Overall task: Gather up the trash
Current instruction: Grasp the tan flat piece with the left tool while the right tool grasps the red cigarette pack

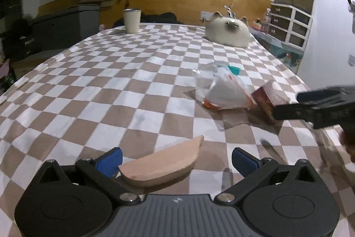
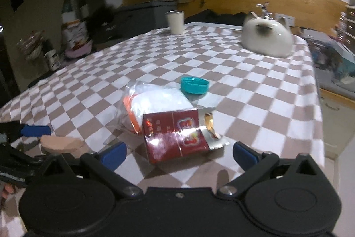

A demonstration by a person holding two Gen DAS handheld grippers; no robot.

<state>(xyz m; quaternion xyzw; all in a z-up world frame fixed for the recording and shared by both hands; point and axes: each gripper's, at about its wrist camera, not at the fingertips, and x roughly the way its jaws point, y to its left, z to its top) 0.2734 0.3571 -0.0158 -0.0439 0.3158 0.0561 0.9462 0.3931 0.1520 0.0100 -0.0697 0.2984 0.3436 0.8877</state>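
A pink half-round piece [image 1: 162, 163] lies on the checked tablecloth [image 1: 111, 86] between the blue pads of my open left gripper [image 1: 177, 161], close to the left pad. Farther right lie a clear plastic bag with white contents [image 1: 224, 92], a torn red packet [image 1: 266, 101] and a teal cap [image 1: 234, 70]. My right gripper [image 2: 178, 154] is open, and the red packet [image 2: 177, 134] lies just ahead of its fingers. The plastic bag [image 2: 155, 101] and teal cap [image 2: 194, 85] lie beyond it. The pink piece [image 2: 62, 143] shows at the left.
A white cup [image 1: 132, 21] and a white cat-shaped ornament [image 1: 228, 32] stand at the table's far end. White drawers [image 1: 288, 23] stand against the right wall. The table's right edge [image 2: 319, 126] drops off close to the right gripper. Boxes and clutter fill the floor at the left.
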